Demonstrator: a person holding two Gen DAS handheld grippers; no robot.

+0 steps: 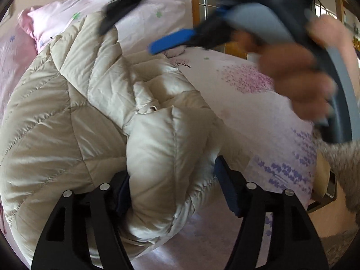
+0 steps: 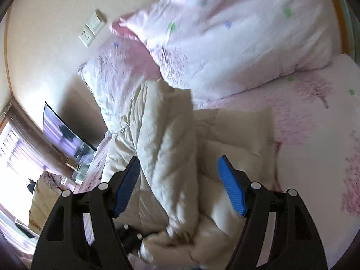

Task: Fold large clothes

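Observation:
A cream quilted down jacket (image 1: 74, 117) lies on the bed, partly folded into a thick bundle. My left gripper (image 1: 173, 184) is open, its blue pads either side of a puffy fold of the jacket, not pinching it. In the left wrist view my right gripper (image 1: 171, 41) hovers above the jacket's far part, blurred, held by a hand (image 1: 297, 78). In the right wrist view my right gripper (image 2: 178, 180) is open above the jacket (image 2: 166, 157), holding nothing.
The bed has a pink floral sheet (image 1: 258, 85). A pink-white duvet (image 2: 236, 36) and pillow (image 2: 117, 72) lie at the head of the bed. A wall with a socket (image 2: 90, 31) and a television (image 2: 67, 132) stand to the left.

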